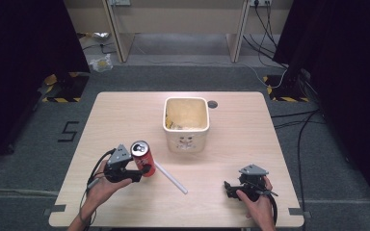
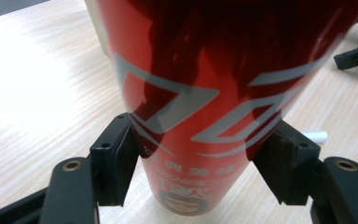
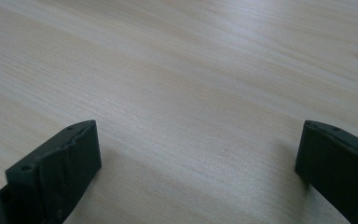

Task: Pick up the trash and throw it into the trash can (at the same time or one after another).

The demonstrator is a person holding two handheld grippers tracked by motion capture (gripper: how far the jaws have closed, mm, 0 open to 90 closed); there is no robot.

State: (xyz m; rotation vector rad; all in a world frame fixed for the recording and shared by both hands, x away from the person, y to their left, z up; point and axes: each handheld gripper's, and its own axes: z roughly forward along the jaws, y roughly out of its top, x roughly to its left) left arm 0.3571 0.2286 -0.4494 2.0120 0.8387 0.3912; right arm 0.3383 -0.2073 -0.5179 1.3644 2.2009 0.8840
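Observation:
A red drink can [image 1: 141, 155] with silver lettering sits at the near left of the table, tilted, its silver top facing up. My left gripper [image 1: 144, 169] is shut on its lower part. In the left gripper view both black pads [image 2: 121, 158] press the sides of the can [image 2: 205, 70]. My right gripper [image 1: 227, 188] rests at the near right of the table in a hand. In the right gripper view its jaws stand wide apart over bare wood, so the right gripper [image 3: 198, 154] is open with nothing in it.
A cream square bin [image 1: 186, 139] with scraps inside stands at the table's middle. A white tube [image 1: 171, 178] lies slanted just right of the can. A dark round hole [image 1: 212, 104] sits behind the bin. Cables run across the floor beyond the table.

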